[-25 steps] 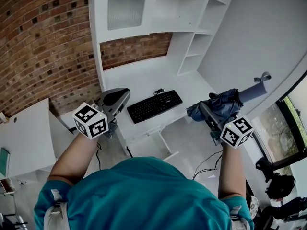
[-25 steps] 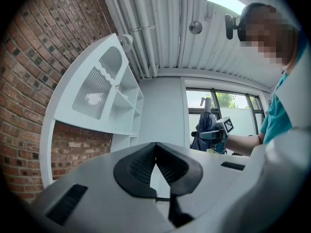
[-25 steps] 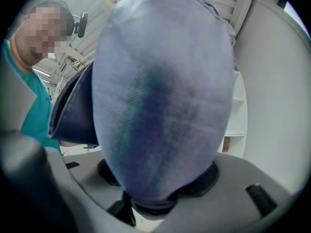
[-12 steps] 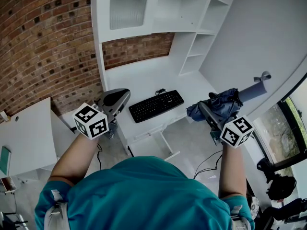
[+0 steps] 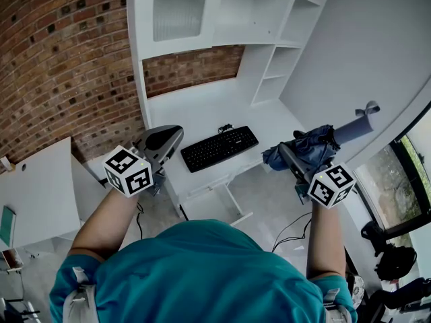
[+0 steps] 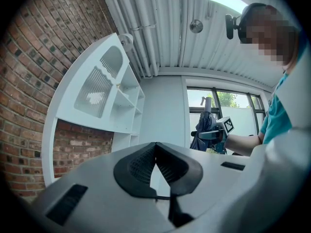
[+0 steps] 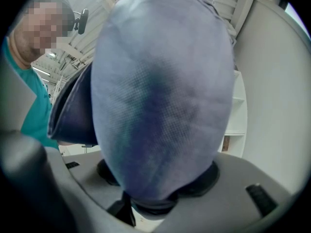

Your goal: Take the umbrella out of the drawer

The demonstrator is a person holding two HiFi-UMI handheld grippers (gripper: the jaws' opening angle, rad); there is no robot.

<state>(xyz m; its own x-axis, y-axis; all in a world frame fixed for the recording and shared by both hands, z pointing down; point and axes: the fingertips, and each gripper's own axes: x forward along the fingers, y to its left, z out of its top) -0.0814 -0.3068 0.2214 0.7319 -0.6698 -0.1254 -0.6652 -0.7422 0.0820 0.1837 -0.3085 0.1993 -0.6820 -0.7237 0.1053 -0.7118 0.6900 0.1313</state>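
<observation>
The left gripper (image 5: 168,134) is up over the white desk (image 5: 195,110). Its jaws are closed together with nothing in them. A black keyboard (image 5: 219,148) lies on the desk in the middle. On the right, the right gripper (image 5: 296,157) squeezes the folded blue umbrella (image 5: 316,143), up in the air beside the desk.
</observation>
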